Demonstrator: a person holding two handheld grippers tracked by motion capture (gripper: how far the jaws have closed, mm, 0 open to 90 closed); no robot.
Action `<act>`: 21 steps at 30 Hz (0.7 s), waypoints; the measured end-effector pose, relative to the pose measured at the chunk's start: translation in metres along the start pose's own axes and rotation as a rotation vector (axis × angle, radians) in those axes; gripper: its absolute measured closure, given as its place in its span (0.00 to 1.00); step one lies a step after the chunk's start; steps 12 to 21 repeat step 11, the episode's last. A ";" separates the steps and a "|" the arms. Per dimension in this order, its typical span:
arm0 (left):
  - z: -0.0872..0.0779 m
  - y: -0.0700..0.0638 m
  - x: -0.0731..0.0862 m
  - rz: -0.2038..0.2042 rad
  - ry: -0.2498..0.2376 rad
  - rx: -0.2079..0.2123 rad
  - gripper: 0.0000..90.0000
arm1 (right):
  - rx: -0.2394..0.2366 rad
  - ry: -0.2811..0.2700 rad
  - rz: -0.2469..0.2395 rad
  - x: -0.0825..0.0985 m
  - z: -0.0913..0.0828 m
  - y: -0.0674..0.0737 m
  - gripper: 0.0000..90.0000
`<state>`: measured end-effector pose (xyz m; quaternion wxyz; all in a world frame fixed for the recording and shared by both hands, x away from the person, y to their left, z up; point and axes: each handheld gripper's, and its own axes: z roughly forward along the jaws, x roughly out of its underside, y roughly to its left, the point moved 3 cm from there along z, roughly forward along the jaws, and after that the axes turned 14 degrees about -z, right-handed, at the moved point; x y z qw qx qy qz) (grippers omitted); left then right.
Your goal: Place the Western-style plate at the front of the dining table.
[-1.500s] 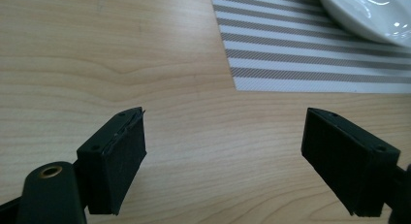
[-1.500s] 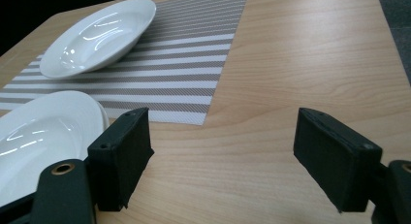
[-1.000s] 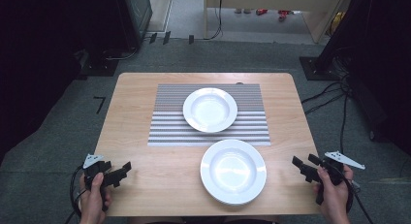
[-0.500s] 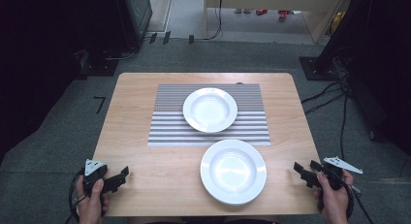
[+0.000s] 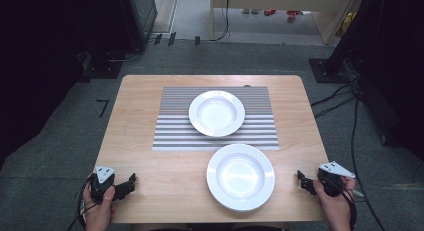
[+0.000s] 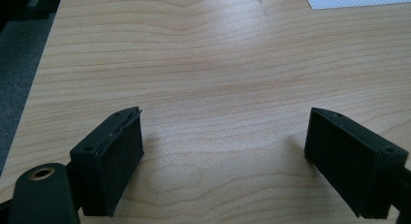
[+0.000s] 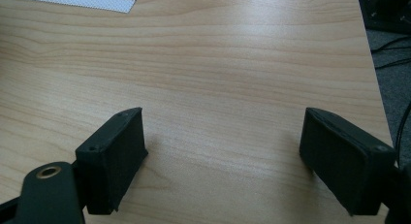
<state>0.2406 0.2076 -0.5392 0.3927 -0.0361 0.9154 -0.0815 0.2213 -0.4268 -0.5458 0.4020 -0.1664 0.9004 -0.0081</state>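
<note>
- Left hand-held gripper [image 5: 125,185] at the tabletop's [image 5: 150,106] near-left corner, right hand-held gripper [image 5: 306,182] at the near-right edge; both jaws spread wide, empty.
- Flat plate [image 5: 240,176] near the front edge, between them, untouched.
- Deep plate [image 5: 216,113] farther back on the striped mat [image 5: 170,126].
- Judgement: handling not yet begun.

table [image 5: 150,116]: matt wood | plates [image 5: 241,176]: glossy (probably ceramic) | placemat [image 5: 172,126]: woven

A lab-like recording room: grey carpet [image 5: 60,156], trailing cables [image 5: 350,106], dark equipment racks [image 5: 135,16] around one wooden table [image 5: 150,161].
</note>
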 end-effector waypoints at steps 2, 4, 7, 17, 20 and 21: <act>0.000 0.000 0.000 0.001 0.001 0.001 0.15 | -0.001 0.000 -0.001 0.000 0.000 0.000 0.18; 0.000 0.000 0.000 0.002 0.001 0.003 0.15 | -0.001 0.000 -0.001 0.000 0.000 0.000 0.18; 0.000 0.000 0.000 0.003 0.002 0.003 0.15 | -0.003 0.004 -0.002 0.000 0.000 0.000 0.16; 0.000 0.000 0.000 0.003 0.002 0.003 0.15 | -0.001 0.006 0.001 0.000 0.001 0.000 0.15; 0.000 0.000 0.000 0.003 0.002 0.003 0.15 | -0.001 0.006 0.001 0.000 0.001 0.000 0.15; 0.000 0.000 0.000 0.003 0.002 0.003 0.15 | -0.001 0.006 0.001 0.000 0.001 0.000 0.15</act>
